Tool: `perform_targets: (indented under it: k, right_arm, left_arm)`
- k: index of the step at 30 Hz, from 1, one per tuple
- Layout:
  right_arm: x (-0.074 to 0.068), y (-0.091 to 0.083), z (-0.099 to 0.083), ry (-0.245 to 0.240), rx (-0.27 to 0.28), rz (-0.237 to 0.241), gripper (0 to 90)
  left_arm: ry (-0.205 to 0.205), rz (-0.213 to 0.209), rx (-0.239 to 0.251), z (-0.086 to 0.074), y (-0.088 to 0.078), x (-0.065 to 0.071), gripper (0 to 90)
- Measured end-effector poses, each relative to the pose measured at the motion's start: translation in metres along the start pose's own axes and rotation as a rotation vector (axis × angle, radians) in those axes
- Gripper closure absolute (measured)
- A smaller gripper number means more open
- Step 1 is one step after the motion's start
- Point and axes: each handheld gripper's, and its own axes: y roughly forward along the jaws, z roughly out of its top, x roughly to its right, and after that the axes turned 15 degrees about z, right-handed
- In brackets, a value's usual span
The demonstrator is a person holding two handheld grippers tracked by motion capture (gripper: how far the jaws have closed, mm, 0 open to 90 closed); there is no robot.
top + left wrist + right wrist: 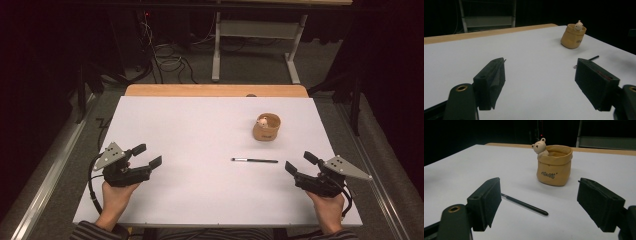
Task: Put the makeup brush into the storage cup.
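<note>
A black pen [254, 160] lies flat on the white table [200, 150], just at 7 o'clock of the tan pot [266, 128]. Right gripper [301, 166], at the pen's 3 o'clock, and left gripper [148, 156], at 9 o'clock: jaws spread, empty.

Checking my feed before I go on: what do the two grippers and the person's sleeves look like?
Both grippers are black, each with two flat, blocky jaws. The left gripper and right gripper each carry a grey three-cornered plate with small dark holes on top and trail a black cable. Brass-coloured rivets sit at the jaw bases in both gripper views. The sleeves are dark with thin light stripes.
</note>
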Motion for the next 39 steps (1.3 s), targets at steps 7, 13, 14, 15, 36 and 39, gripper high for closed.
perform_targets:
  k: [7,13,14,15,36,39]
  right_arm:
    - [-0.003,0.001,0.001,-0.011,0.011,0.009,20.5]
    - [-0.004,0.002,0.001,-0.014,0.012,0.015,20.5]
    - [-0.004,0.002,0.002,-0.013,0.011,0.018,20.5]
    - [-0.003,0.003,0.002,0.0,0.018,0.022,20.6]
    - [-0.006,0.015,0.013,-0.016,0.023,0.04,22.0]
    - [-0.007,0.019,0.017,-0.022,0.032,0.045,22.2]
  left_arm:
    - [0.001,-0.002,-0.002,0.0,0.0,0.0,24.8]
    - [0.002,-0.001,-0.005,0.0,0.001,0.0,24.8]
    - [0.001,-0.001,-0.005,0.0,0.001,0.0,24.8]
    - [0.001,-0.002,-0.005,0.0,0.001,0.0,24.8]
    - [0.003,0.002,-0.01,-0.001,0.002,0.0,24.9]
    - [0.003,0.003,-0.012,-0.001,0.003,0.0,24.9]
